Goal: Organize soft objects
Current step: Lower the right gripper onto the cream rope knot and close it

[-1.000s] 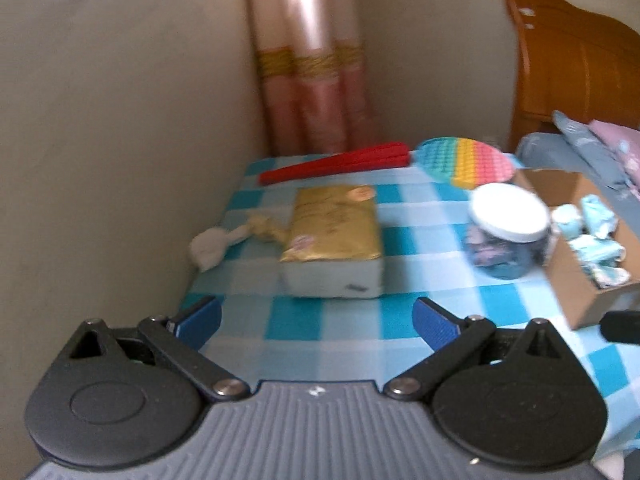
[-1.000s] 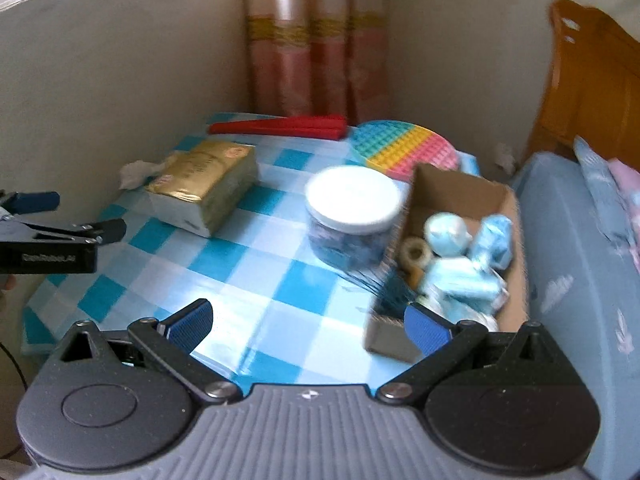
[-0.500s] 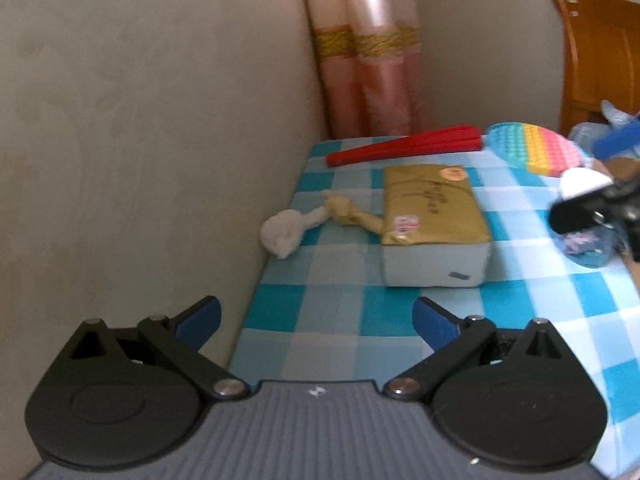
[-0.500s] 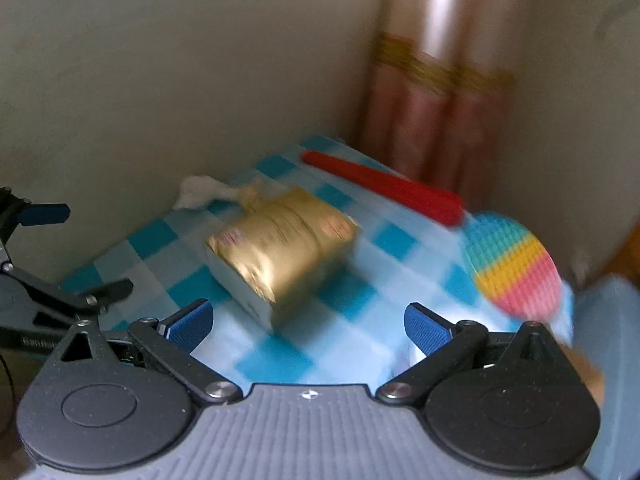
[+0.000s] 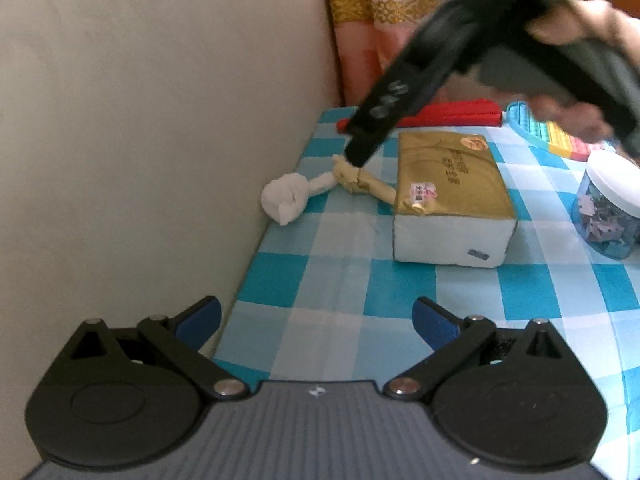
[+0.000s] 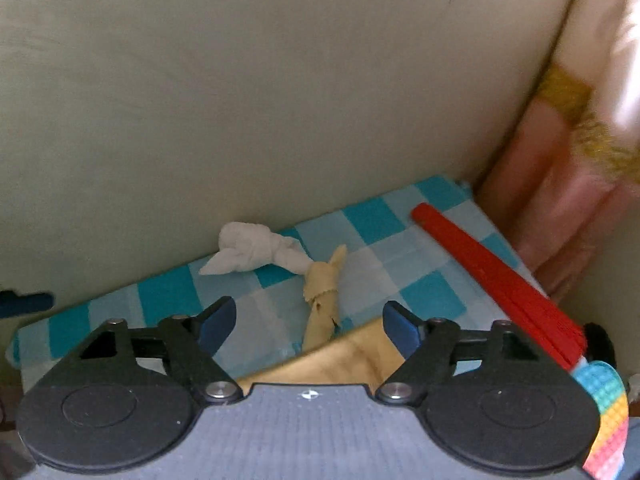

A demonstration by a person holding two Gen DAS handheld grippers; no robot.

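A twisted soft piece, white (image 5: pixel 285 197) at one end and tan (image 5: pixel 362 184) at the other, lies on the checked table by the wall, left of a gold-topped tissue pack (image 5: pixel 450 196). It also shows in the right wrist view (image 6: pixel 256 250), its tan end (image 6: pixel 322 300) between the fingers. My right gripper (image 6: pixel 310 320) is open and straddles the tan end; in the left wrist view its tips (image 5: pixel 358 156) touch down there. My left gripper (image 5: pixel 316 320) is open and empty above the near table edge.
A red folded fan (image 5: pixel 436 114) and a rainbow pop mat (image 5: pixel 560 136) lie at the back. A white-lidded jar (image 5: pixel 610 208) stands at the right. The wall (image 5: pixel 140 120) runs close along the left. A pink curtain (image 5: pixel 376 28) hangs behind.
My right gripper has swung left over the tissue pack and come down on the tan end of the twisted piece. My left gripper has turned slightly left and stays open.
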